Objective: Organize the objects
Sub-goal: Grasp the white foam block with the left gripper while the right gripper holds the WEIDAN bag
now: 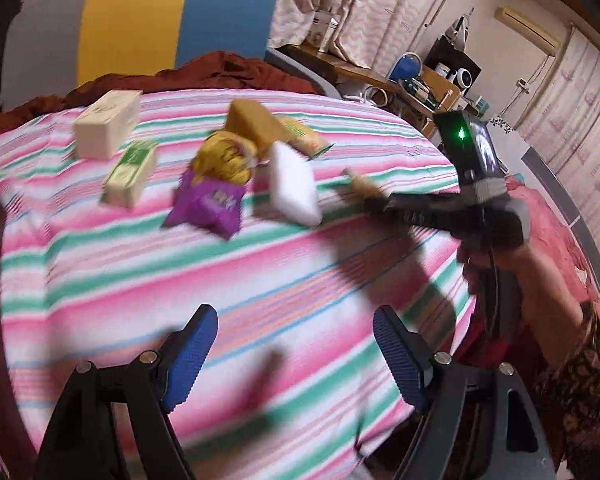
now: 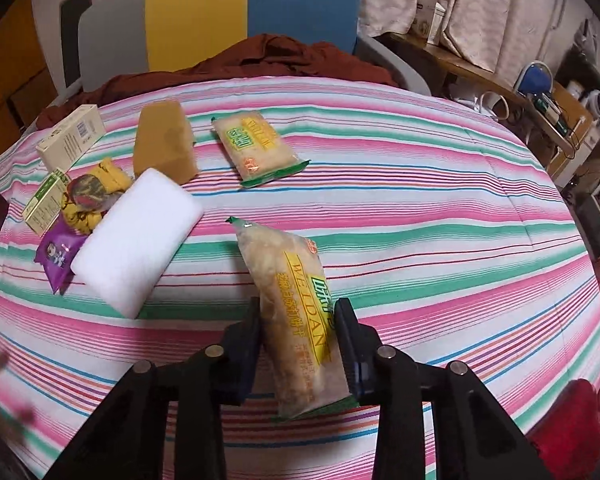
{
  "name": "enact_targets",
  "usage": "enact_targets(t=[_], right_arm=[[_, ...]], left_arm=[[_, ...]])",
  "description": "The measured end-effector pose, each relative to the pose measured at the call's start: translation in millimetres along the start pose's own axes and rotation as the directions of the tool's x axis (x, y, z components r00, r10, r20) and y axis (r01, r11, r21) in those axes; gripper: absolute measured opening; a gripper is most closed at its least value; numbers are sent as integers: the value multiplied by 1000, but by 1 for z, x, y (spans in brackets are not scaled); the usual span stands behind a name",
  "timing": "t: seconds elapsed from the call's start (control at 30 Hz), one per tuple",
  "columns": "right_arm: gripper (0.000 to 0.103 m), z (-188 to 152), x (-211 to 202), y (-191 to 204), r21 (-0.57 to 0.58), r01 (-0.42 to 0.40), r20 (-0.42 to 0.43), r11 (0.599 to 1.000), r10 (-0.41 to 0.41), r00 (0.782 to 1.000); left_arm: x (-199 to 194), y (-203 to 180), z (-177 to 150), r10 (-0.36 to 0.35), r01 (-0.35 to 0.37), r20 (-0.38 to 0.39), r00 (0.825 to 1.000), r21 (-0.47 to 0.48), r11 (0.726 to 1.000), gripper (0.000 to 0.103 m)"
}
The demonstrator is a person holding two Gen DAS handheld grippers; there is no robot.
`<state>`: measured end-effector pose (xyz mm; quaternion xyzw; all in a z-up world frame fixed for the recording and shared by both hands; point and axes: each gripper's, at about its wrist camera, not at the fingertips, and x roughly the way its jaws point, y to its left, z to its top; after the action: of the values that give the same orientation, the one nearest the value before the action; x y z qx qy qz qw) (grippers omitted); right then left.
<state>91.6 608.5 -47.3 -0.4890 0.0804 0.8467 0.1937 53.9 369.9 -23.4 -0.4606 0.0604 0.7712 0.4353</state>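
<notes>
My right gripper (image 2: pixel 298 312) is shut on a clear snack packet with yellow and green print (image 2: pixel 296 312), held above the striped bedspread (image 2: pixel 420 208). A second such packet (image 2: pixel 252 148) lies farther back. A white foam block (image 2: pixel 136 236), a brown sponge (image 2: pixel 164 144), a purple packet (image 2: pixel 58 254), a yellow wrapped item (image 2: pixel 96 196), a green-labelled box (image 2: pixel 46 202) and a cream box (image 2: pixel 72 138) sit at the left. My left gripper (image 1: pixel 294 324) is open and empty above bare bedspread (image 1: pixel 180 264). The right gripper (image 1: pixel 374 196) shows there, holding the packet (image 1: pixel 360 184).
A red-brown cloth (image 2: pixel 260 60) lies at the bed's far edge below a yellow and blue headboard (image 2: pixel 252 4). A wooden desk with clutter (image 2: pixel 540 96) stands to the right. The person's arm (image 1: pixel 540 280) is at the right of the left wrist view.
</notes>
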Motion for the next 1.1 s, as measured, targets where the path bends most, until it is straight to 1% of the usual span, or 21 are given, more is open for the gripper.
enact_targets(t=[0.03, 0.07, 0.1, 0.17, 0.2, 0.27, 0.33, 0.37, 0.4, 0.5, 0.6, 0.7, 0.77, 0.83, 0.97, 1.0, 1.03, 1.07, 1.1], right_arm=[[45, -1, 1, 1, -10, -20, -5, 1000, 20, 1000], [54, -1, 2, 2, -14, -37, -7, 999, 36, 999], [64, -1, 2, 2, -13, -62, -12, 998, 61, 998], [77, -2, 3, 0, 1, -90, -26, 996, 90, 996], [77, -2, 3, 0, 2, -92, -29, 996, 92, 995], [76, -2, 5, -1, -5, -89, -35, 996, 89, 995], [68, -3, 9, -4, 11, -96, -50, 995, 97, 994], [53, -3, 12, -7, 26, -102, -60, 994, 104, 993], [52, -1, 16, -9, 42, -108, -66, 993, 111, 992], [48, -1, 14, -8, 39, -100, -67, 994, 103, 992], [47, 1, 12, -13, 77, -79, -63, 994, 84, 994], [47, 2, 8, -31, 128, -2, -57, 992, 10, 998], [47, 1, 11, -41, 175, -2, -68, 985, 14, 998], [47, 0, 14, -47, 208, -13, -82, 978, 31, 996], [47, 0, 14, -47, 215, -11, -76, 977, 28, 997], [47, 1, 15, -46, 214, -9, -76, 977, 26, 997], [47, 0, 15, -46, 210, -7, -74, 978, 22, 997], [47, 0, 15, -46, 211, -5, -72, 977, 21, 997], [47, 0, 15, -46, 215, -5, -71, 977, 21, 997]], left_arm=[[5, -2, 6, 3, -3, -4, 1000, 0, 1000, 82], [9, -4, 10, -1, 1, -7, 1000, -5, 1000, 82], [11, -4, 13, -4, 4, -8, 1000, -7, 1000, 82], [17, -7, 20, 6, -6, -15, 1000, 0, 1000, 82], [20, -9, 23, 11, -11, -16, 1000, 6, 1000, 82], [26, -13, 30, 17, -17, -20, 1000, 20, 1000, 82], [32, -17, 36, 18, -17, -21, 1000, 34, 999, 82], [35, -19, 40, 14, -13, -22, 1000, 39, 999, 82], [40, -22, 44, 18, -16, -23, 1000, 47, 999, 82], [54, -28, 53, 33, -31, -32, 999, 68, 997, 82], [71, -33, 63, 66, -61, -44, 997, 93, 994, 82], [86, -36, 72, 102, -94, -61, 993, 111, 989, 82], [98, -37, 77, 125, -115, -74, 989, 121, 986, 82], [109, -38, 82, 165, -152, -84, 983, 141, 978, 82], [129, -34, 83, 213, -194, -98, 972, 167, 967, 81], [134, -33, 82, 226, -206, -102, 969, 175, 963, 80], [137, -31, 79, 236, -214, -103, 966, 185, 959, 77], [139, -31, 76, 242, -221, -90, 966, 200, 955, 77], [137, -32, 74, 241, -223, -58, 969, 222, 949, 76]])
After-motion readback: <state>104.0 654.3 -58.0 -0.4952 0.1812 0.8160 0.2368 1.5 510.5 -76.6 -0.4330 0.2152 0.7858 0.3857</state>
